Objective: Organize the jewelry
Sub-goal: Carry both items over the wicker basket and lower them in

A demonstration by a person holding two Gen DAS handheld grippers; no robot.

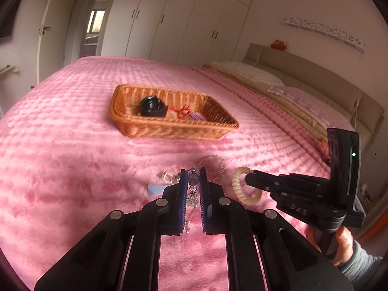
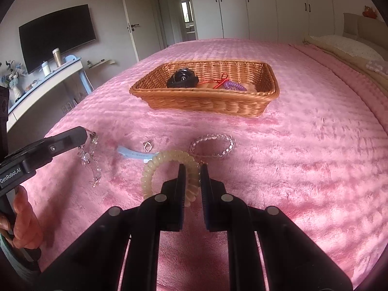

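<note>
While the blanket (image 2: 303,169) lies beneath, left gripper (image 1: 193,178) fingers pinching crystal chain (image 1: 192,189), right gripper (image 2: 192,169) clamping spiral hair tie (image 2: 155,169).

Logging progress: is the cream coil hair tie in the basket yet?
Out: the hair tie is between the right gripper's fingers, short of the basket.

Pink bedspread (image 2: 303,157) carries wicker basket (image 2: 206,101), bead bracelet (image 2: 213,145), blue clip (image 2: 131,154), perhaps a ring (image 2: 147,146).

Woven wicker basket (image 2: 206,101) on plush pink blanket (image 2: 303,157).
</note>
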